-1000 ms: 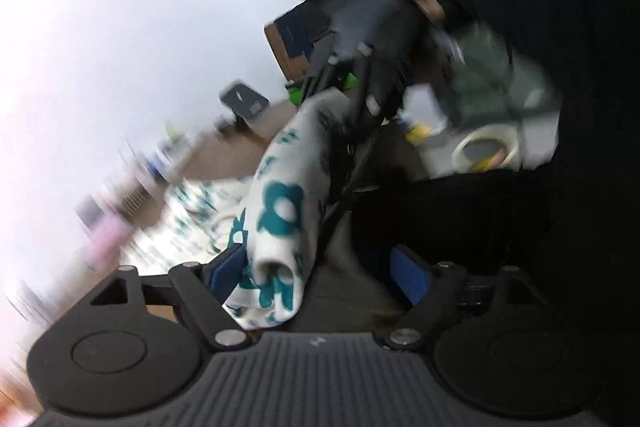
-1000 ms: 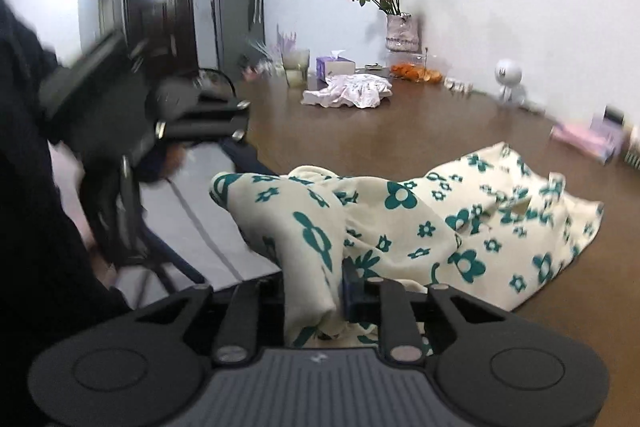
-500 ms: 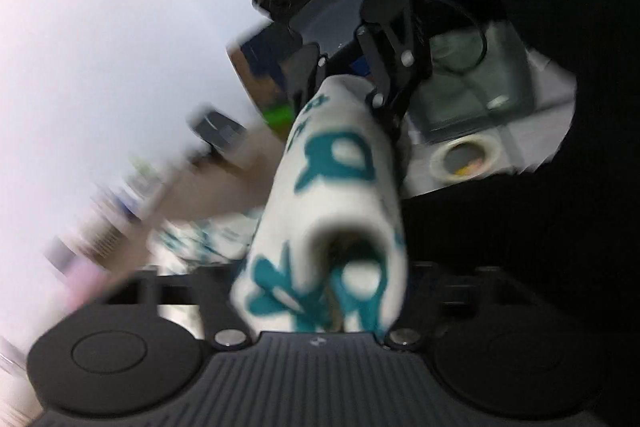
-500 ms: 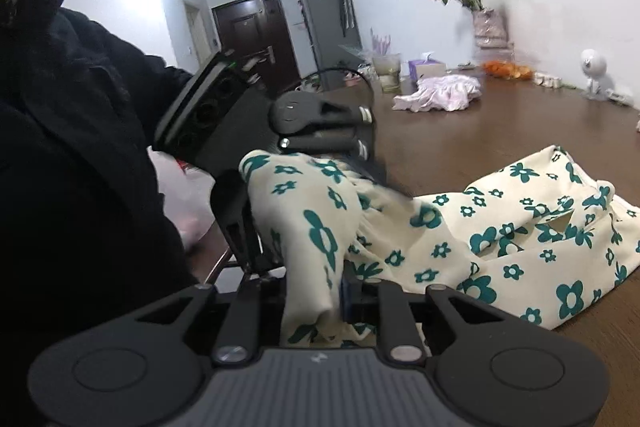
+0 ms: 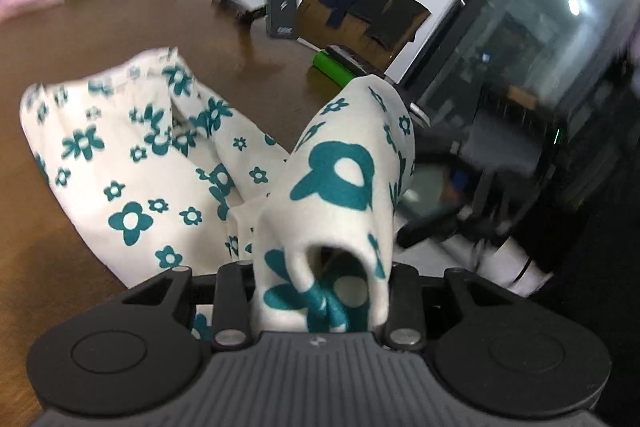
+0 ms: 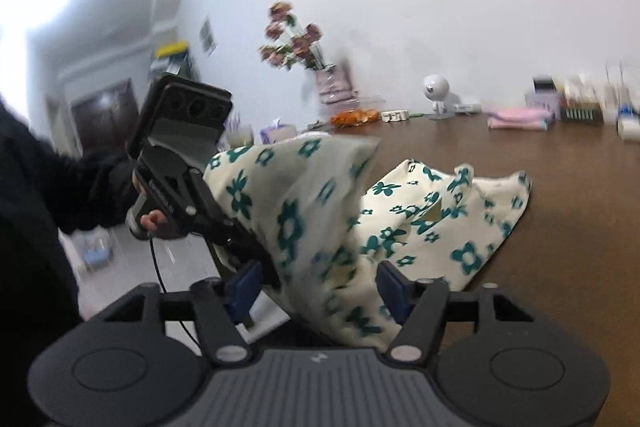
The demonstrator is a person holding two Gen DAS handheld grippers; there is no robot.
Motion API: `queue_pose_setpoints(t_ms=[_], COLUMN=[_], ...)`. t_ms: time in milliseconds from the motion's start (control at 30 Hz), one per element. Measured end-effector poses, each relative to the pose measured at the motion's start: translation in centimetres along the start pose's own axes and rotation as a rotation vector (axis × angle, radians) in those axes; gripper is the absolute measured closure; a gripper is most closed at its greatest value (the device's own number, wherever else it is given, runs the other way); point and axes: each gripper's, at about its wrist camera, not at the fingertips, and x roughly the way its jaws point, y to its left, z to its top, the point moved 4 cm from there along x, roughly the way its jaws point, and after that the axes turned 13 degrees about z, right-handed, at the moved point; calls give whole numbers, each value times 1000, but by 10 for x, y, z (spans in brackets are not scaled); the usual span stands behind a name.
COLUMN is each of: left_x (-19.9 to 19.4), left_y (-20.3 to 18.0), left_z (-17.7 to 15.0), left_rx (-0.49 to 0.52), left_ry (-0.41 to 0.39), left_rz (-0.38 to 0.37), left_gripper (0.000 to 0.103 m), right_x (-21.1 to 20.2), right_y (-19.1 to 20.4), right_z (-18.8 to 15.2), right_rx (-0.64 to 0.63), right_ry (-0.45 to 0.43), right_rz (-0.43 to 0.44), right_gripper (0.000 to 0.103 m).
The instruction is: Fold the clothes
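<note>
Closest in the left wrist view, the left gripper [image 5: 320, 291] has its jaws drawn in on a bunched fold of the floral garment [image 5: 132, 163], cream cloth with teal flowers; the fabric fills the narrow gap between the fingers and bulges up out of it in a rolled hump. In the right wrist view, the right gripper [image 6: 316, 287] stands with its jaws spread wide, the blue pads [image 6: 244, 287] showing on both sides. A hanging edge of the cloth droops between them (whether it brushes the right-hand pad is hard to tell), but nothing is pinched.

Past the grippers, the garment is lifted at the near end and trails down onto the brown table [image 6: 560, 187], where the rest lies rumpled. A hand [image 6: 150, 221] in a dark sleeve grips the left tool's handle. Farther back along the wall stand a vase of pink flowers [image 6: 296, 47], a small white figurine [image 6: 438, 91] and folded pink cloth [image 6: 520, 117].
</note>
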Motion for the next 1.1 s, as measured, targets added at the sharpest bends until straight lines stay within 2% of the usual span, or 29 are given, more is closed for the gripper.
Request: queue_pose_setpoints(t_ms=[33, 67, 133, 233, 267, 300, 367, 533, 633, 667, 700, 733, 767, 800, 900, 1000, 1067, 1100], left_x=[2, 1, 2, -1, -3, -8, -19, -49, -60, -52, -43, -36, -29, -22, -10, 1, 6, 7], left_y=[7, 13, 25, 41, 46, 47, 49, 53, 54, 53, 53, 54, 54, 55, 57, 61, 67, 69], left_z=[8, 10, 13, 17, 18, 18, 17, 16, 19, 22, 26, 26, 25, 24, 19, 14, 10, 8], left_rx=[-44, -84, -172, -243, -266, -279, -301, -355, -372, -372, -372, -384, -398, -412, -432, -451, -476, -492], left_ry=[19, 24, 23, 21, 20, 1, -41, -149, -193, -179, -162, -153, -146, -139, -126, -105, -96, -94], left_rz=[-23, -27, -23, 35, 55, 73, 108, 196, 241, 255, 269, 263, 253, 244, 218, 241, 250, 243], left_gripper=[68, 67, 61, 48, 40, 32, 26, 26, 23, 24, 32, 43, 64, 75, 76, 76, 76, 75], right_x=[3, 4, 0, 5, 8, 13, 19, 23, 26, 26, 26, 25, 24, 23, 12, 7, 4, 0], right_y=[-7, -18, -39, -59, -64, -68, -76, -84, -77, -74, -72, -70, -68, -65, -55, -53, -52, -50], right_z=[2, 6, 14, 27, 29, 30, 27, 26, 30, 31, 32, 32, 32, 32, 30, 25, 25, 25], right_rx=[48, 116, 278, 389, 414, 437, 490, 547, 531, 523, 521, 523, 518, 512, 500, 507, 489, 471], right_ry=[-8, -19, -57, -77, -71, -55, -38, -6, 40, 52, 56, 62, 67, 72, 75, 68, 45, 41], right_rz=[3, 4, 55, 64, 62, 58, 51, 24, 15, 17, 17, 14, 9, 3, -15, -44, -99, -136], right_gripper=[77, 83, 87, 89, 89, 89, 89, 89, 89, 89, 89, 89, 90, 90, 92, 90, 71, 66])
